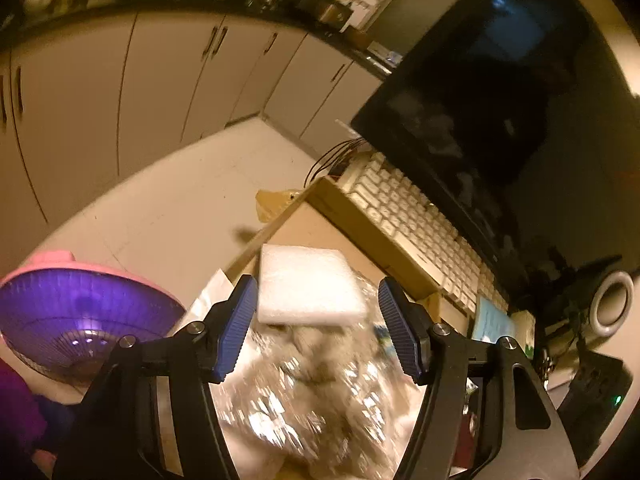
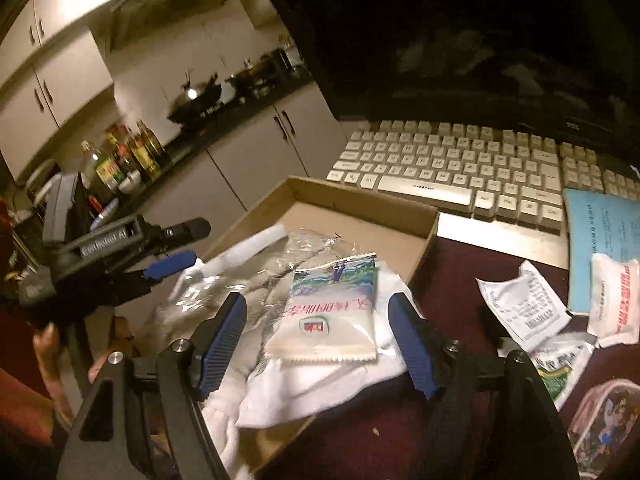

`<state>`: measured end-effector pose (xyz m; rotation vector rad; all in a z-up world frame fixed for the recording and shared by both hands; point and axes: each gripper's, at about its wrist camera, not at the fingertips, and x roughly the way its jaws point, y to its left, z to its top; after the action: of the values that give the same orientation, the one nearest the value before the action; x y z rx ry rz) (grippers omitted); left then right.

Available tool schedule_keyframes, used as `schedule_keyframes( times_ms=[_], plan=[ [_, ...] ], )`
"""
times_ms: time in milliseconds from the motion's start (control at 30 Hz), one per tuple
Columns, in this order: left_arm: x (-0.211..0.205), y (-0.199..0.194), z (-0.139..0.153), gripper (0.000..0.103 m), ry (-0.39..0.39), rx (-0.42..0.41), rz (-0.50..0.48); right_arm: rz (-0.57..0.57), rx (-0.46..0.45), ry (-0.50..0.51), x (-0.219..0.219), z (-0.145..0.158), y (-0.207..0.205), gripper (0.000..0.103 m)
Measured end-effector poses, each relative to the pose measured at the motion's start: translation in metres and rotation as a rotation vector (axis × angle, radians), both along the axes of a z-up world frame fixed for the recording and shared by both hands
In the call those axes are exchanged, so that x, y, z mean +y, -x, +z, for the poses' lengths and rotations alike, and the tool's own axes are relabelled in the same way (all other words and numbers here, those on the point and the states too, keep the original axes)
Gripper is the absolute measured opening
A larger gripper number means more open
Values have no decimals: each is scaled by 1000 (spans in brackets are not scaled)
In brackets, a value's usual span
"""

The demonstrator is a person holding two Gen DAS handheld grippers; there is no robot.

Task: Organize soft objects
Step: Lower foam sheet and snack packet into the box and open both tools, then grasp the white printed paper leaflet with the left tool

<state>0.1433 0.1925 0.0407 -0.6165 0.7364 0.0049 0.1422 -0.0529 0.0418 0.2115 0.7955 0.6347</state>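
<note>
Ribbed blue fingers (image 1: 240, 312) of both grippers spread wide over crinkly packets (image 2: 332, 312) in cardboard box (image 2: 360, 204)

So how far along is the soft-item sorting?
Done: a white foam block, crinkly clear plastic bag, white cloth and printed white sachet lie in the shallow cardboard box. In hand: nothing; both grippers are open. Left: white packets on the dark red tabletop.

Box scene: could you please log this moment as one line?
left gripper: open, over foam pad | right gripper: open, over packet | both in box
</note>
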Motion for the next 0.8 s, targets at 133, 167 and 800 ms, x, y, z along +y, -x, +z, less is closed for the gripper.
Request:
schedule_keyframes(
  times_ms=[133,167,800],
  plan=[
    [-27,34,19,63,-38,-68,-63,-25,-26,-59,-39,11,31,73],
    [-41,47,23,63,-32,-84,-107,-54,-33,-62,-49,12,37,73],
    [-164,101,-57,63,204,233,-493,-55,205,-22,-124,-60,98,28]
  ],
)
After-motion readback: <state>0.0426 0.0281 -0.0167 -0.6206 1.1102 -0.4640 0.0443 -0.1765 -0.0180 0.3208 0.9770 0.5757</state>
